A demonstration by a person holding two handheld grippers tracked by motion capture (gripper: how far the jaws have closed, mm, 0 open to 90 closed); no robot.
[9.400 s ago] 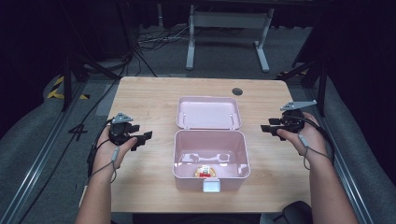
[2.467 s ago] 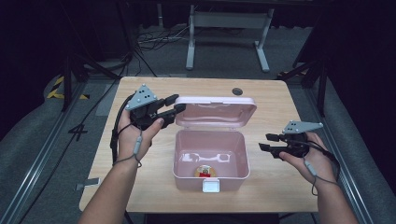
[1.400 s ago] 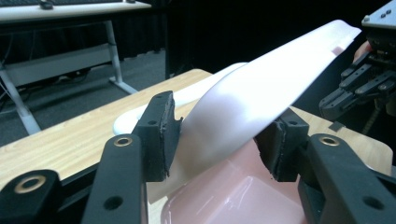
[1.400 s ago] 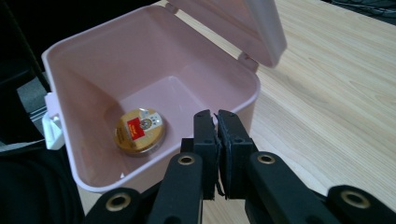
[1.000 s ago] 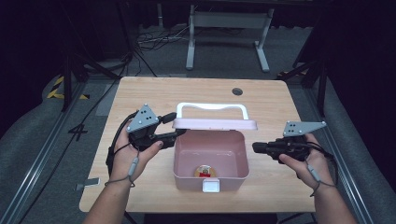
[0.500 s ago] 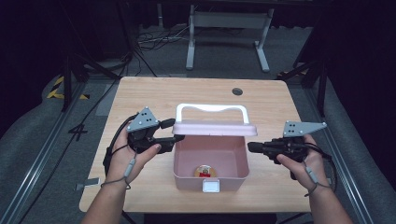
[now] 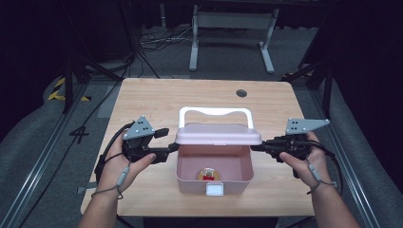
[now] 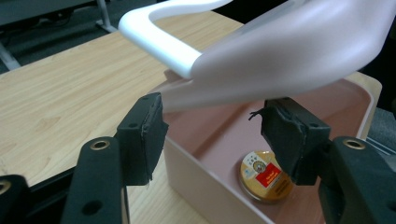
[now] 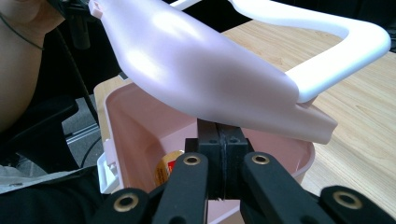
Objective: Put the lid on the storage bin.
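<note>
Over the box, I'm closing the lid — left gripper has just been opening, nothing pinched; right gripper shut, beneath the lid's edge. Next: lower it flush.

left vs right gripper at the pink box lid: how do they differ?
Jaws: the left gripper stands open and has just been opening, while the right gripper is shut, pads together.
Lid: the left gripper's pads sit apart below the lid edge, not pressing it; the right gripper's closed tips sit under the lid's other end.
Shared: both flank the pink box, pointing inward.
</note>
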